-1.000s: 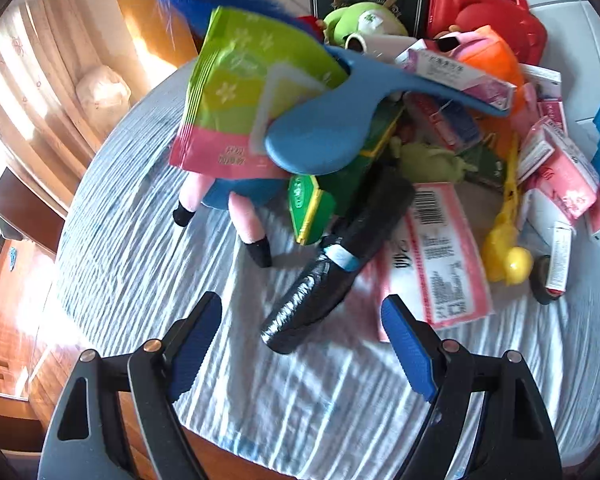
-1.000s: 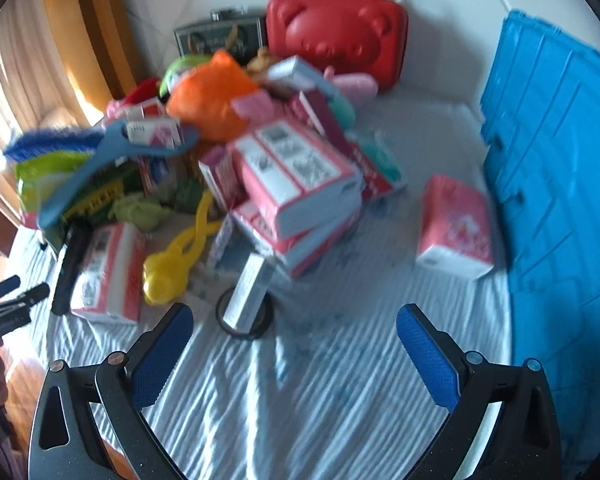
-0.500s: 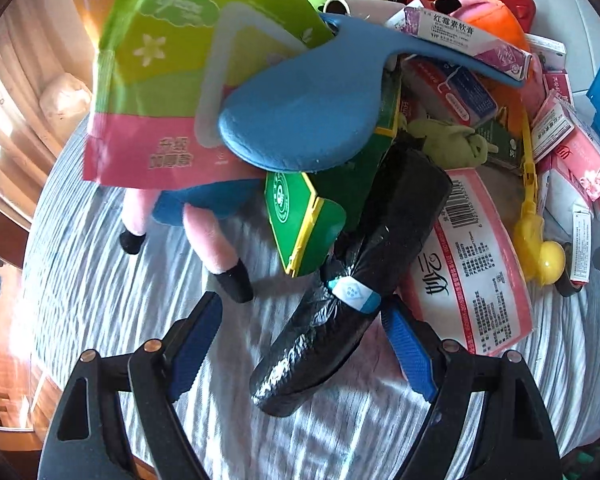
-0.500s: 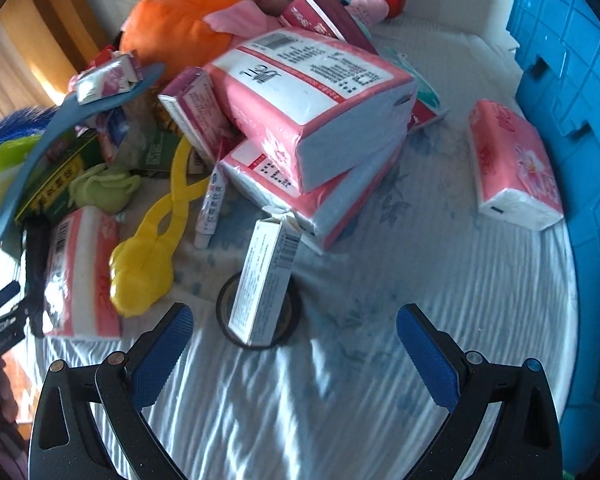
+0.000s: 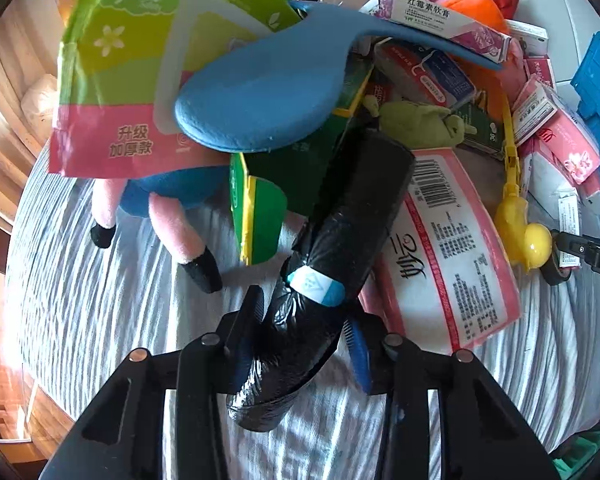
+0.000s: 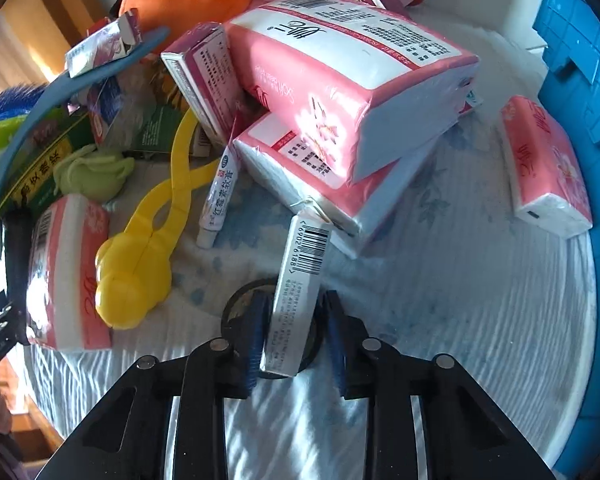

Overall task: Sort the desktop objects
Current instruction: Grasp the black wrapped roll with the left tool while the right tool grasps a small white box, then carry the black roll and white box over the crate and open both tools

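Striped pale cloth covers the table [image 5: 100,320], and a heap of mixed goods fills its far half.

Left wrist view: the left gripper [image 5: 300,344] has its jaws drawn in against the near end of a black roll of bin bags [image 5: 340,256] with a blue paper band. The roll lies at the near edge of the heap, its far end tucked under a green carton [image 5: 260,208] and beside a pink tissue pack [image 5: 452,256]. A blue dustpan [image 5: 260,104] and a green-and-pink packet [image 5: 132,80] overhang the pile behind. I judge the grasp made and the lift due next; it calls for drawing the roll back toward the near edge before raising it.

Right wrist view: the right gripper [image 6: 292,336] is nearly closed around a slim white box [image 6: 296,300] that leans over a black ring [image 6: 236,304] on the cloth. Whether both pads actually touch the box I cannot tell. Stacked tissue packs [image 6: 356,120] stand just behind, a yellow clip [image 6: 140,264] to the left, a blue crate [image 6: 580,40] at the right edge. Closing fully, then lifting clear of the ring, seems next.
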`<state>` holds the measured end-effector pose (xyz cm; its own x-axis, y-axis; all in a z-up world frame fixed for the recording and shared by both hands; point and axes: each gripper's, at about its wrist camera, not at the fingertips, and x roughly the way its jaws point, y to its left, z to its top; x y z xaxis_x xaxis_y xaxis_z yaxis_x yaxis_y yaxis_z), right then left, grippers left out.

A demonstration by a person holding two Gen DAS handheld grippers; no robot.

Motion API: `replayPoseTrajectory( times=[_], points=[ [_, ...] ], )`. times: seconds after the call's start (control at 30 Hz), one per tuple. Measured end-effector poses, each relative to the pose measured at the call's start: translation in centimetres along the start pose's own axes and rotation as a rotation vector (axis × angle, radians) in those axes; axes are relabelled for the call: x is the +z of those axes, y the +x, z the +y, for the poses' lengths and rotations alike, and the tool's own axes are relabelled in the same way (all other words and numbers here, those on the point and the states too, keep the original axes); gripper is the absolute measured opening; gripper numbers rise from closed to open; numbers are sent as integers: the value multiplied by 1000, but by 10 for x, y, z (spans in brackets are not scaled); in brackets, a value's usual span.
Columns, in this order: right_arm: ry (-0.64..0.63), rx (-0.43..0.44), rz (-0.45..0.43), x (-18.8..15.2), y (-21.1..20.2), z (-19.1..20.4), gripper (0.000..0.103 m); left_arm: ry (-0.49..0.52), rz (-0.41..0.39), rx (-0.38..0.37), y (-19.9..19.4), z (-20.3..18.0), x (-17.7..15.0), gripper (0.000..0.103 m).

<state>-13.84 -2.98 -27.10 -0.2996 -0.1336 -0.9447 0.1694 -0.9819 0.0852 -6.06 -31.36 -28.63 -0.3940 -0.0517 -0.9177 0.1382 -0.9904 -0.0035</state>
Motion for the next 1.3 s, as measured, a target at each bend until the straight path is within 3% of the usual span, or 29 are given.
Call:
replayPoseTrajectory(
  times=[0.1, 0.4, 0.63, 0.73, 0.97, 1.3],
  points=[
    [-10, 25, -24, -5, -14, -1, 17, 10, -25, 3, -14, -8, -7, 36],
    [-54, 72, -129, -18, -71, -5, 17, 46, -169, -22, -78, -50, -14, 30],
    [-84, 63, -253, -5, -124, -6, 17, 96, -298, -19, -122, -70, 29, 30],
    [-84, 53, -307, -6, -146, -11, 17, 119, -343, -21, -147, -80, 30, 30],
    [-70, 43, -370, -17, -176, -35, 17, 154, -391, -39, -165, -117, 41, 30],
    [-65, 12, -515, -27, -240, -68, 17, 233, -515, -118, -211, -186, 52, 30]
  ],
)
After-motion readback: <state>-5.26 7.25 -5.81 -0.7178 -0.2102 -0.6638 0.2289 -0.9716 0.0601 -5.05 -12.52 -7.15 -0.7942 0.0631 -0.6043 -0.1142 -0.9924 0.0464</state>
